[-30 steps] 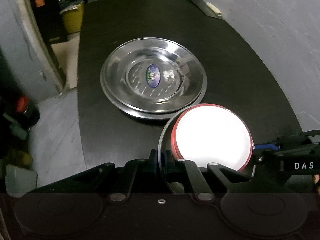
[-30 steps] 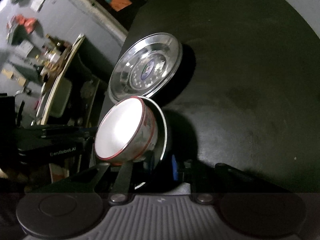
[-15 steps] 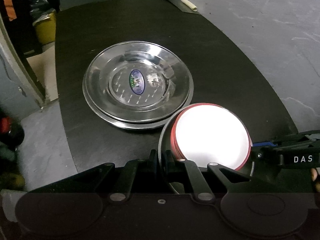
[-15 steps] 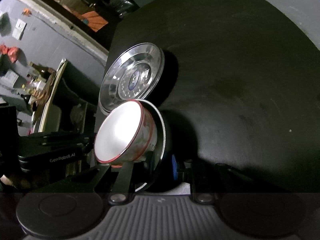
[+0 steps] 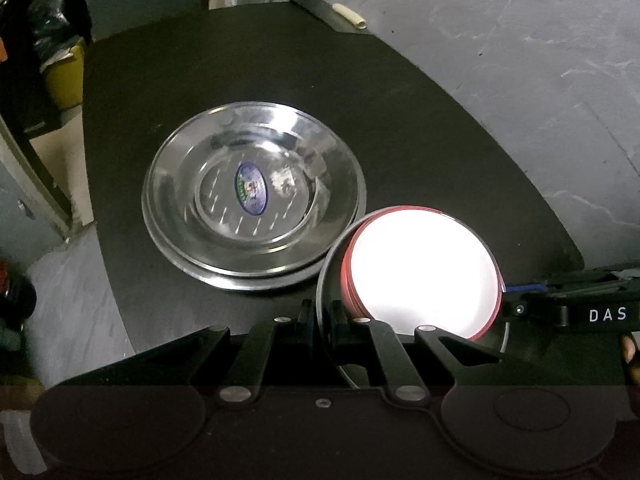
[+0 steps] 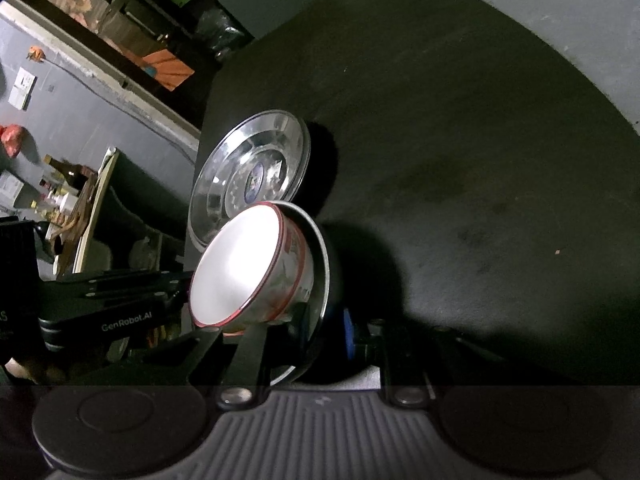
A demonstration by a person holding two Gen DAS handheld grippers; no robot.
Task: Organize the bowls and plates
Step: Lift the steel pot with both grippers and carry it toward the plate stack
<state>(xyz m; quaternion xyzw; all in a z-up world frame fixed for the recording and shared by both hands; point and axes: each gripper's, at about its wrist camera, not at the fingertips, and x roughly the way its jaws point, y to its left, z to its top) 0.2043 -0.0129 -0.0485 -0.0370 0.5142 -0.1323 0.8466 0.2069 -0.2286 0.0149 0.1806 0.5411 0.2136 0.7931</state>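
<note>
- Both grippers have rolled a bit since a second ago; in the right wrist view the black table (image 6: pixel 460 160) sits less tilted than before, and the stacked steel plates (image 5: pixel 256 196) have shifted in both views. Grips unchanged.
- Left gripper (image 5: pixel 320 316) points steeply down, jaws pinched tight on the near rim of a steel plate (image 5: pixel 326 276) held above the table.
- Right gripper (image 6: pixel 320 336) also angled steeply down, jaws clamped on the opposite rim of that same plate (image 6: pixel 318 280); it comes in from the right edge of the left wrist view (image 5: pixel 560 300).
- White bowl (image 5: pixel 424 272) with a red rim sits on the held plate, between the two grippers.
- In the right wrist view the bowl (image 6: pixel 236 268) and its plate look tipped toward the left gripper (image 6: pixel 176 288).
- Stacked steel plates rest flat on the table, just beyond the held plate, whose rim overlaps their near edge in view; contact unclear.
- Oval blue sticker (image 5: pixel 250 188) at the centre of the top stacked plate.
- Fingertip (image 5: pixel 628 348) of the person shows behind the right gripper.
</note>
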